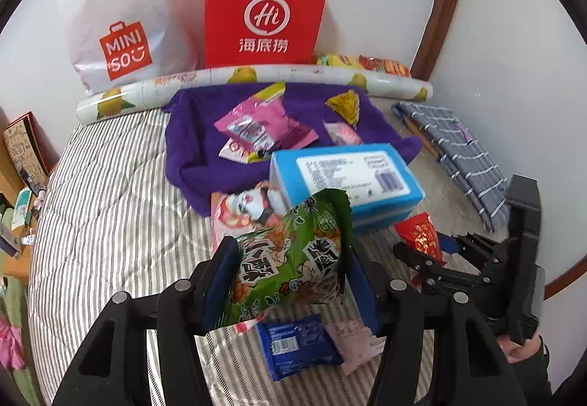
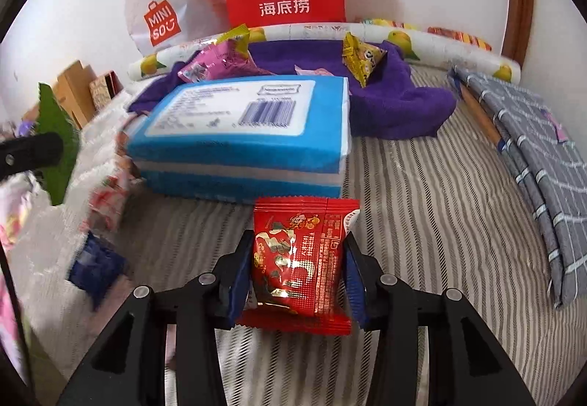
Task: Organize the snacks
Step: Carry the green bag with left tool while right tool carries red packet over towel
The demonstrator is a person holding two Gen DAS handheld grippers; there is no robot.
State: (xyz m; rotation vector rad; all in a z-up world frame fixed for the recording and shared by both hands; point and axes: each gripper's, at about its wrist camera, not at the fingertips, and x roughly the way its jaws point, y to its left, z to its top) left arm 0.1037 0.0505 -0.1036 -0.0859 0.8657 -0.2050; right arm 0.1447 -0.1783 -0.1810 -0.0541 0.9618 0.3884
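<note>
We see the left gripper (image 1: pixel 290 281) clamped on a green snack bag (image 1: pixel 293 255) and the right gripper (image 2: pixel 299 277) clamped on a red snack packet (image 2: pixel 301 259), both held just above the striped bedding (image 2: pixel 440 204), with the purple towel (image 1: pixel 205 149) and its gathered snacks lying ahead beyond the blue box (image 2: pixel 238 134), nearer the left tool

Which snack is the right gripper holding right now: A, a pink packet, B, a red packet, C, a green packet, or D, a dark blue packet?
B: in the right wrist view the right gripper has its fingers closed on either side of the red packet, while the green packet sits in the left gripper.
</note>
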